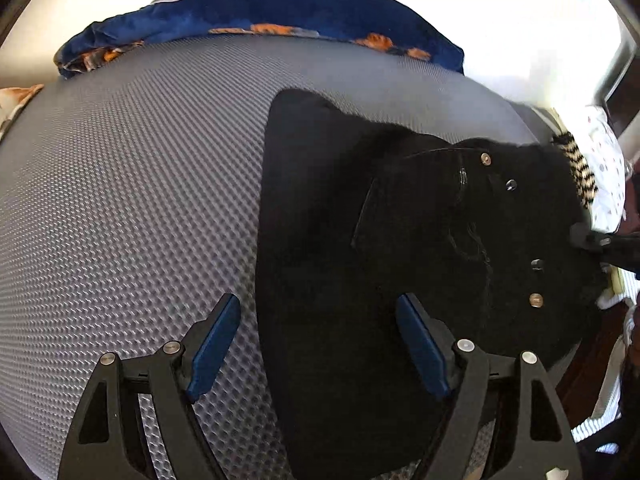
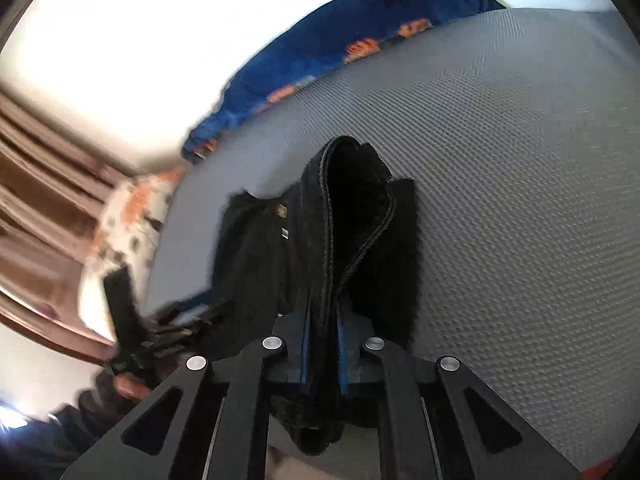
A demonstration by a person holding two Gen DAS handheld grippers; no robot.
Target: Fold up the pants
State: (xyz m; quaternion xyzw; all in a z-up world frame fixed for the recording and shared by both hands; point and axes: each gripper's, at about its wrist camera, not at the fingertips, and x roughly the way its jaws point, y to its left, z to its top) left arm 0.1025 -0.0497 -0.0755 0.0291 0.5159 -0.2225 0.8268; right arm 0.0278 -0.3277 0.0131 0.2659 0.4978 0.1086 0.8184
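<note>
Black pants (image 1: 420,240) lie on a grey textured bed surface (image 1: 140,200), the waist with its metal buttons toward the right. My left gripper (image 1: 320,340) is open and empty; its right finger hovers over the pants' near edge, its left finger over the grey surface. My right gripper (image 2: 322,354) is shut on the pants (image 2: 344,232), pinching a stitched hem and holding that fold lifted above the rest of the garment. In the left wrist view the right gripper shows as a black shape at the pants' right edge (image 1: 600,242).
A blue blanket with orange print (image 1: 260,16) is bunched along the far edge of the bed, also in the right wrist view (image 2: 340,40). A white patterned pillow (image 1: 604,168) and a striped item (image 1: 580,168) lie at the right. Wooden furniture (image 2: 40,220) stands beyond the bed.
</note>
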